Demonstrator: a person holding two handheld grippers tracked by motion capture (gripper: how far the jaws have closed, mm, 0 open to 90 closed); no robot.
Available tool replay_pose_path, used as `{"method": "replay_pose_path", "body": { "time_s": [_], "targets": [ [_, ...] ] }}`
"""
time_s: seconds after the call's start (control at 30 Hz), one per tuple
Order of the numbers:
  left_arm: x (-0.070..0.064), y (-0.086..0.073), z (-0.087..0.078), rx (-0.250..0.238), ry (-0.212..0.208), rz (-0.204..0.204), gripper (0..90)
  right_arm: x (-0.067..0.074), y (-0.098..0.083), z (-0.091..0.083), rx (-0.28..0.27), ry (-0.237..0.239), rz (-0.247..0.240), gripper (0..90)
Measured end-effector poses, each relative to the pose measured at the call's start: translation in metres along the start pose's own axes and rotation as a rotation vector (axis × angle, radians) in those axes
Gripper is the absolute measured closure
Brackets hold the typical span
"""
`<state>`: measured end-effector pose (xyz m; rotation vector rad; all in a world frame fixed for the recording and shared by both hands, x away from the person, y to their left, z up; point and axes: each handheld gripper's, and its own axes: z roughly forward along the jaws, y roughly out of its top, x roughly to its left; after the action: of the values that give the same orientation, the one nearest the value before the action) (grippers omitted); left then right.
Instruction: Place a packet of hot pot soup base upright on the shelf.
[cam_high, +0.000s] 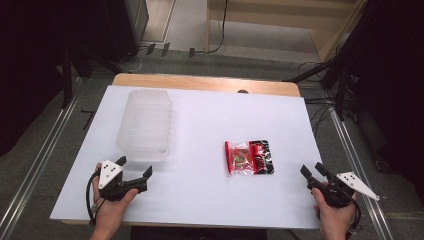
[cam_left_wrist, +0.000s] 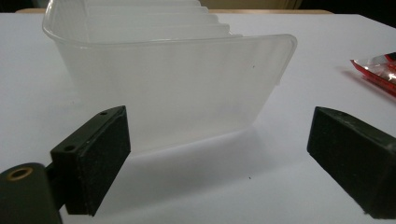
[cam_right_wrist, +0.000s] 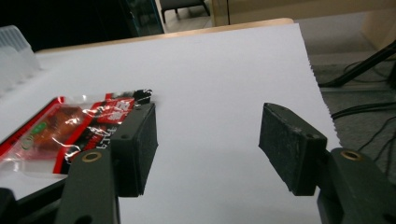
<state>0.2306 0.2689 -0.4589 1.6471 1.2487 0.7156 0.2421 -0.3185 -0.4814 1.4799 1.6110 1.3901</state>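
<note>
Grippers sit nearest: the left gripper (cam_high: 135, 167) and right gripper (cam_high: 313, 171) both gape, holding nothing. Farther out, the red snack packet (cam_high: 248, 157) lies flat mid-table, the clear plastic container (cam_high: 146, 125) beyond the left jaws. Crinkly film could slip from the pads, and the light container could skid if nudged.

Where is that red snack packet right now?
In the high view the red snack packet lies flat on the white table, right of centre, between the clear plastic container and the right claw.
</note>
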Motion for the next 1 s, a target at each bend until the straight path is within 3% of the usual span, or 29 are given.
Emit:
{"method": "replay_pose_path", "body": {
  "time_s": [0.07, 0.17, 0.23, 0.27, 0.3, 0.37, 0.43, 0.53, 0.67, 0.7, 0.73, 0.83, 0.9, 1.0],
  "targets": [
    [-0.003, 0.000, -0.002, -0.010, 0.021, 0.010, 10.9, 0.003, 0.000, 0.001, -0.006, 0.013, 0.007, 37.8],
    [-0.008, 0.002, -0.002, -0.013, 0.003, 0.027, 38.9, 0.008, 0.000, 0.003, 0.005, 0.008, -0.017, 43.2],
    [-0.010, 0.003, -0.001, -0.016, -0.008, 0.030, 51.6, 0.011, 0.000, 0.004, 0.006, 0.021, -0.015, 44.9],
    [-0.013, 0.004, -0.001, -0.016, -0.010, 0.038, 51.6, 0.012, 0.001, 0.005, 0.003, 0.035, -0.017, 45.4],
    [-0.016, 0.006, 0.000, -0.014, -0.014, 0.042, 61.6, 0.017, 0.003, 0.006, 0.002, 0.042, -0.027, 46.3],
    [-0.023, 0.011, 0.004, -0.009, -0.035, 0.048, 70.2, 0.022, 0.004, 0.008, 0.013, 0.047, -0.043, 46.3],
    [-0.029, 0.014, 0.009, 0.013, -0.099, 0.059, 78.6, 0.027, 0.007, 0.011, 0.058, 0.051, -0.062, 49.0],
    [-0.046, 0.019, 0.019, 0.052, -0.162, 0.104, 85.3, 0.035, 0.012, 0.013, 0.089, 0.043, -0.088, 49.2],
    [-0.061, 0.024, 0.026, 0.060, -0.207, 0.135, 90.0, 0.041, 0.018, 0.016, 0.093, 0.022, -0.075, 48.3],
    [-0.070, 0.028, 0.030, 0.061, -0.242, 0.146, 90.0, 0.045, 0.019, 0.018, 0.101, 0.004, -0.084, 46.1],
    [-0.070, 0.028, 0.030, 0.061, -0.242, 0.146, 90.0, 0.046, 0.020, 0.019, 0.105, 0.004, -0.084, 46.1],
    [-0.087, 0.037, 0.041, 0.067, -0.287, 0.165, 90.0, 0.048, 0.019, 0.023, 0.107, 0.010, -0.080, 52.1],
    [-0.095, 0.041, 0.047, 0.071, -0.297, 0.164, 90.0, 0.047, 0.019, 0.026, 0.099, 0.040, -0.058, 56.4],
    [-0.102, 0.044, 0.052, 0.071, -0.307, 0.173, 90.0, 0.046, 0.018, 0.029, 0.081, 0.048, -0.067, 57.6]
  ]
}}
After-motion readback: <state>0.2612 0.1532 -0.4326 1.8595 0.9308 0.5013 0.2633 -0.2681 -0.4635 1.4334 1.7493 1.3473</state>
